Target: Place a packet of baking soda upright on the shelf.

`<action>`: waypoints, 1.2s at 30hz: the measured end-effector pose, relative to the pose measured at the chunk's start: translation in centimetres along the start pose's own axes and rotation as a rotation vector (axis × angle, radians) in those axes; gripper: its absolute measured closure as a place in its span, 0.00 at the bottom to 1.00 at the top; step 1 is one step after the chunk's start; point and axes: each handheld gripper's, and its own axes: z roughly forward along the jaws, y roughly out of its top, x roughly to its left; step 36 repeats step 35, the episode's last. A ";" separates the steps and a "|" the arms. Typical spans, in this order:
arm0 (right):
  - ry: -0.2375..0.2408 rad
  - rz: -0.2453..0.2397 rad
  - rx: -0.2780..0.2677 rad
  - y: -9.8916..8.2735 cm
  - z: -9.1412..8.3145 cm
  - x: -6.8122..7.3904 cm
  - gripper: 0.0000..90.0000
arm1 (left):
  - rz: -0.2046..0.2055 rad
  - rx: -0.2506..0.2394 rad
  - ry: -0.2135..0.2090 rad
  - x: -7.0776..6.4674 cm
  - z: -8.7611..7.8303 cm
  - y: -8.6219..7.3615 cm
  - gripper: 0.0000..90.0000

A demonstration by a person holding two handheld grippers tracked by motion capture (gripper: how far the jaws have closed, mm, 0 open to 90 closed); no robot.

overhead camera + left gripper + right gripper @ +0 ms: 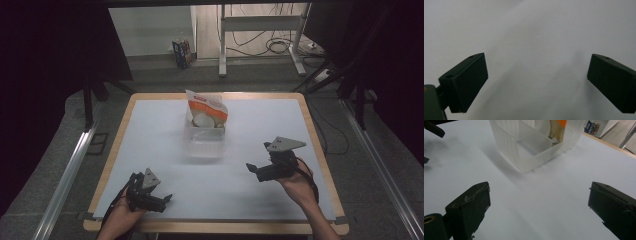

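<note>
A translucent plastic bin point(205, 142) with a divider stands mid-table; its far compartment holds a white and orange bag point(206, 110), the near one looks bare. The right gripper view has the bin point(534, 145) ahead, with the bag's orange print point(562, 122) at the top edge. My left gripper point(166, 199) rests low near the table's front left, jaws wide apart over bare surface; in the left gripper view it is open point(536, 80). My right gripper point(251, 168) hovers at the right, pointed at the bin, and is open point(539, 202) with nothing between its jaws.
The white table top point(250, 125) has a wooden rim point(320, 150). Beyond the far edge stand a metal frame with cables point(260, 30) and a small box point(182, 52) on the floor. The left gripper's jaw tips point(434, 130) show in the right gripper view's top left corner.
</note>
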 end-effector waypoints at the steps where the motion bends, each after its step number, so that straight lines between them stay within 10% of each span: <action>1: -0.006 0.005 -0.001 -0.3 -0.3 0.0 0.04 | 0.000 0.000 0.000 0.0 0.0 0.0 0.04; 25: -0.148 0.108 0.072 -8.9 -5.9 -0.1 0.04 | 0.000 0.000 0.008 -0.1 0.0 0.0 0.03; 36: -0.153 0.119 0.127 -9.7 -5.6 -0.2 0.01 | -0.007 -0.003 0.007 0.0 0.0 0.1 0.03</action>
